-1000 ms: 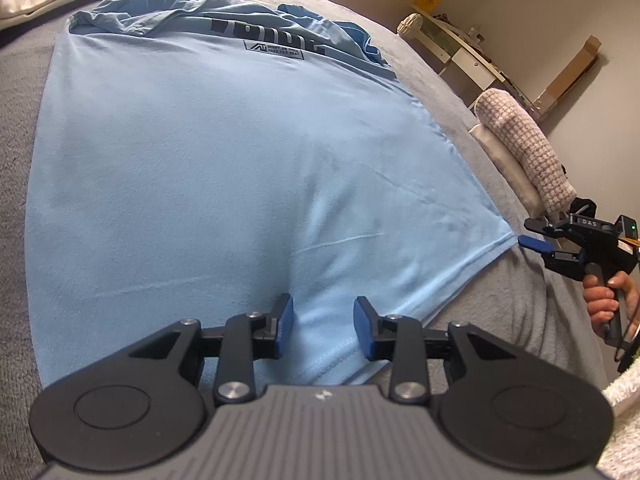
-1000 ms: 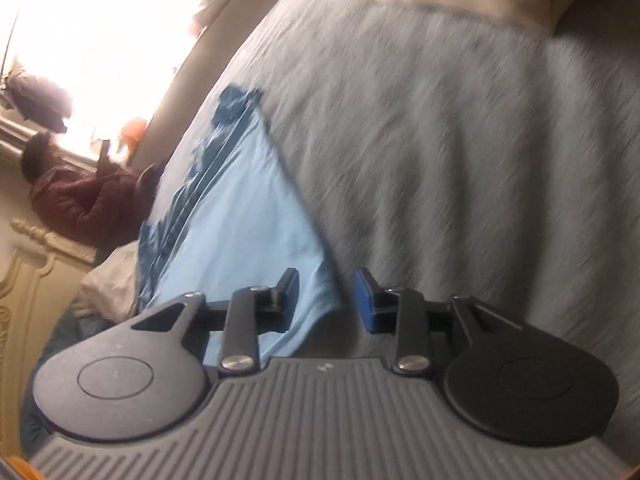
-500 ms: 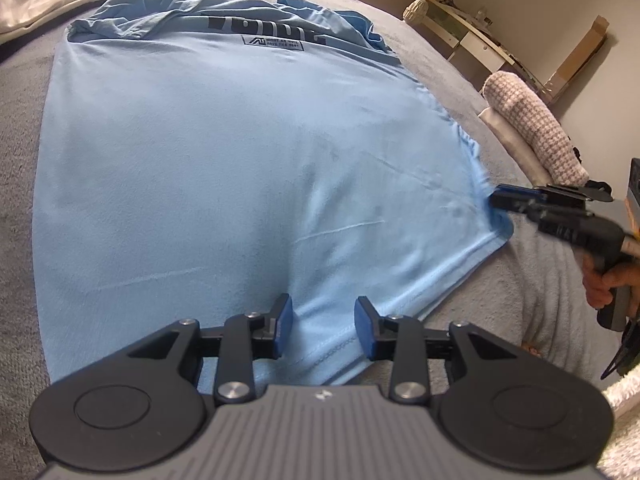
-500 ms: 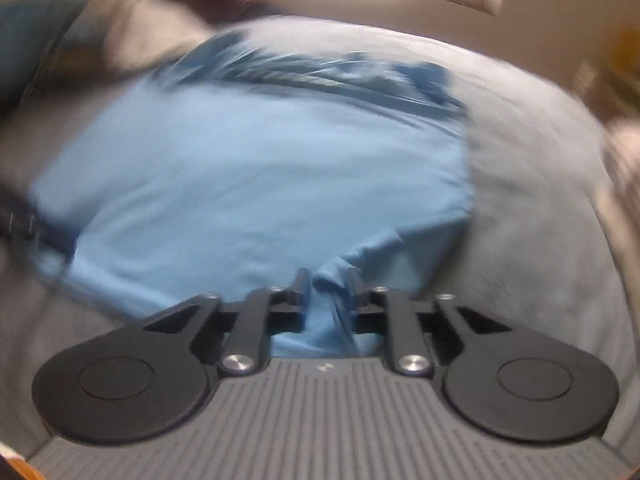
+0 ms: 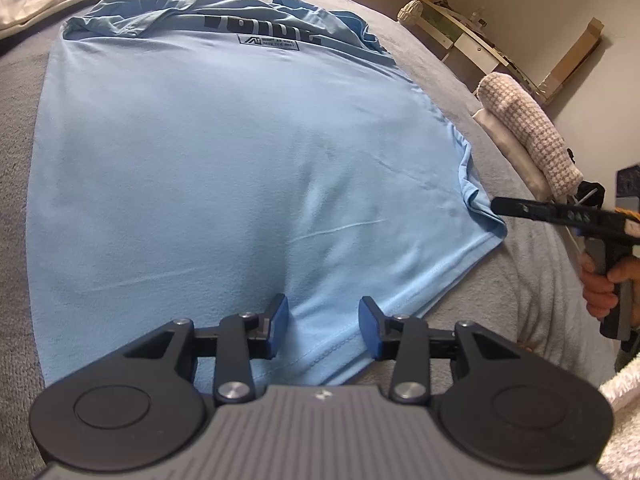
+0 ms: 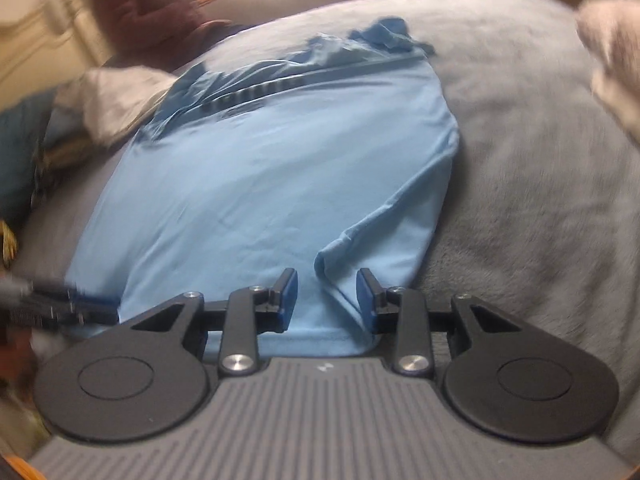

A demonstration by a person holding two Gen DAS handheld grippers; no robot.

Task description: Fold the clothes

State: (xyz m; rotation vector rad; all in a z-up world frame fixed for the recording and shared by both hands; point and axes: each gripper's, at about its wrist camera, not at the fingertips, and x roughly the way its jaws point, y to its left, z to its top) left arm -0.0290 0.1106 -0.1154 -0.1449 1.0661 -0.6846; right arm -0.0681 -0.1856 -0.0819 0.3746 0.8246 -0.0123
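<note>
Left wrist view: the left claw (image 5: pixel 322 326), jaws opening, straddles the bottom hem of the light-blue T-shirt (image 5: pixel 240 152) spread on the grey bed (image 5: pixel 520 280), unclamped. Right wrist view: the right claw (image 6: pixel 326 294), also opening, frames a rumpled corner fold that needs pinching next.

Right gripper (image 6: pixel 326 294) swung onto shirt (image 6: pixel 260 184) corner, rucked fold there; fingers opening.

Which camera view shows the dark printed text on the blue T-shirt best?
The left wrist view: the printed text on the blue T-shirt appears sharp there, partly hidden under bunched cloth. In the right wrist view it is only a blurred dark band.
</note>
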